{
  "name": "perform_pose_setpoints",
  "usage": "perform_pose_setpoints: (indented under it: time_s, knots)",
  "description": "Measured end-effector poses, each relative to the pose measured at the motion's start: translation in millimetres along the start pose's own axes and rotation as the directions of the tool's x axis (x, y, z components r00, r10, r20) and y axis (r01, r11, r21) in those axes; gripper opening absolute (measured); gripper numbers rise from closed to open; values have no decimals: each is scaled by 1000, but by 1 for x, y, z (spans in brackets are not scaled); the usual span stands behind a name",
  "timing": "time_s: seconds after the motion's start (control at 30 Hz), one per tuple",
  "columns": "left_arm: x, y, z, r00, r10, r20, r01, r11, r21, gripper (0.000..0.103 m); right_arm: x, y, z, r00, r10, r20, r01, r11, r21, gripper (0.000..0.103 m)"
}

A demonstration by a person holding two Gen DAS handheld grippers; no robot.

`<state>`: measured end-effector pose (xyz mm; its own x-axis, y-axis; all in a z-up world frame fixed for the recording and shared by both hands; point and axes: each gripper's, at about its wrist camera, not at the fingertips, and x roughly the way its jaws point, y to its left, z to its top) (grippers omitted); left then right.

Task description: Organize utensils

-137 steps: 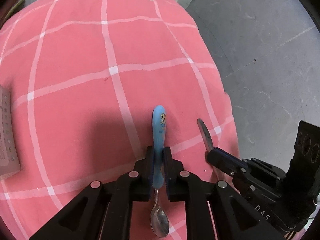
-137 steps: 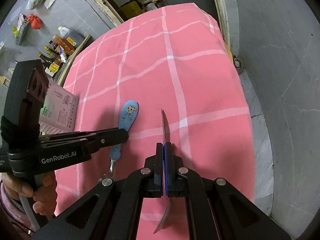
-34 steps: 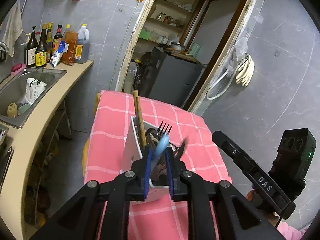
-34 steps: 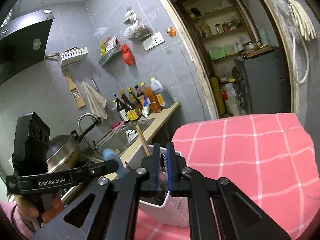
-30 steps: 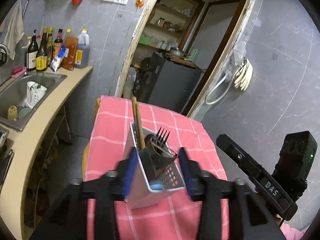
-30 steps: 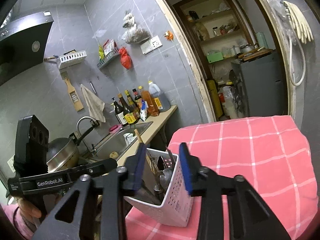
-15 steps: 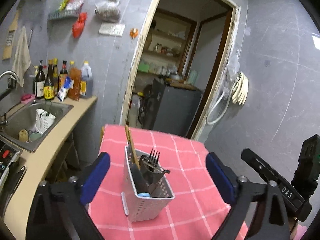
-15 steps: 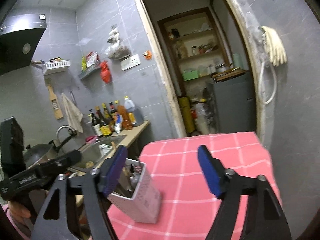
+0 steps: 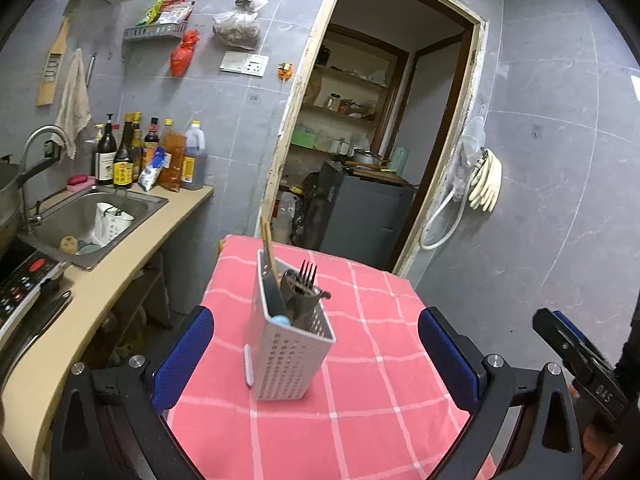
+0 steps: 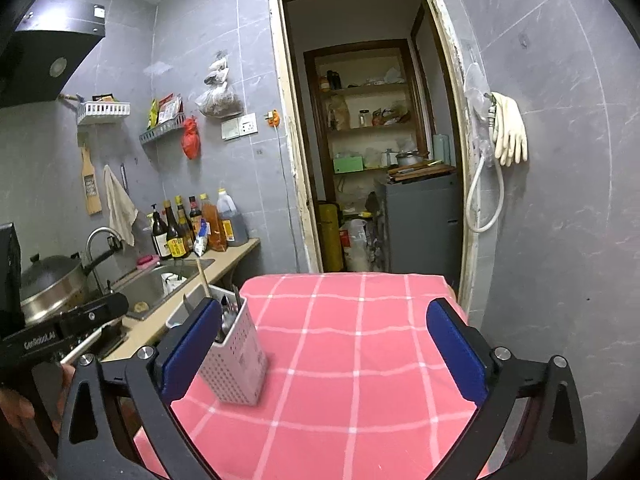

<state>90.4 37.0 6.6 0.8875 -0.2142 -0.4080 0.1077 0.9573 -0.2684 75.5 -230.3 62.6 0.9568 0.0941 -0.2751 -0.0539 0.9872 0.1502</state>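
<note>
Seemingly the sorting is finished: the utensil caddy (image 9: pixel 288 344) stands upright on the pink-checked table (image 9: pixel 360 412), holding a fork (image 9: pixel 307 274), chopsticks (image 9: pixel 269 246) and a blue-handled spoon (image 9: pixel 281 321), with no loose utensil visible on the cloth. Both the left gripper (image 9: pixel 316 356) and right gripper (image 10: pixel 324 352) hang near, fingers spread wide, holding nothing.

Utensil caddy (image 9: pixel 289 354): one, white, perforated, on the pink checked cloth
Fork (image 9: pixel 308 274): one, tines up in the caddy
Wooden chopsticks (image 9: pixel 269 250): count unclear, one or a pair together
Blue-handled spoon (image 9: pixel 280 321): one, handle tip showing
Other utensils in caddy: too crowded to count
Bottles (image 9: pixel 152 154) by the sink: about seven
Rubber gloves (image 10: pixel 509 130): one pair, hanging
</note>
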Motion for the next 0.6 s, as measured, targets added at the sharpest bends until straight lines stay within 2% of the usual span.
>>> perform_pose_setpoints:
  time_s: [0.2,0.6]
  knots:
    - [-19,-1,-15,999,51,6,-51,998,38,103,-19,-3,-15,1000,-23,-21,23,1000,12,101]
    - [-35,-14,-39,998,58,1,-58,995,83,103,-28,-6,-33,998,-50,-44,50,999,13,101]
